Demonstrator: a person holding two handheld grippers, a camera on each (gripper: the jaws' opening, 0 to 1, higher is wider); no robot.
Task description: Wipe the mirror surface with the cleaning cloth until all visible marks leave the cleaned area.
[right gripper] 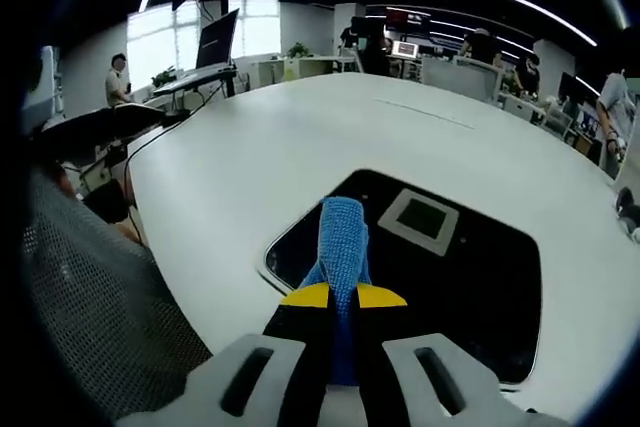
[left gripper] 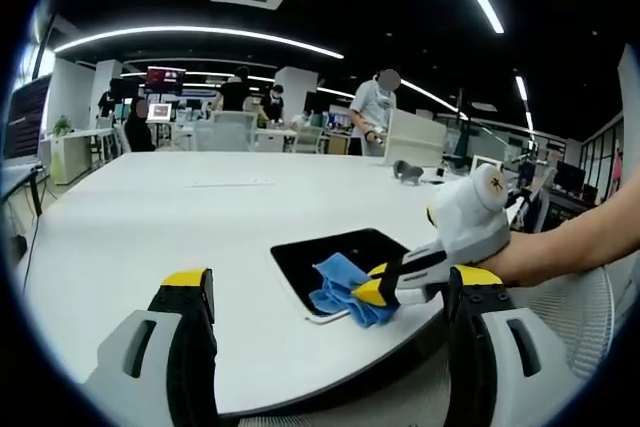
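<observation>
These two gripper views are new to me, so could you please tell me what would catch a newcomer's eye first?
The blue cloth stands out, pinched in the right tool and lying on the dark mirror, which reflects a ceiling vent. The mirror lies flat near the edge of a big white table. The left tool is open, off the mirror.

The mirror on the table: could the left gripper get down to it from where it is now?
Probably yes. The left gripper hangs open over bare white table, nothing lying between it and the mirror. The near corner, though, is taken by the right gripper, shut on the blue cloth.
</observation>
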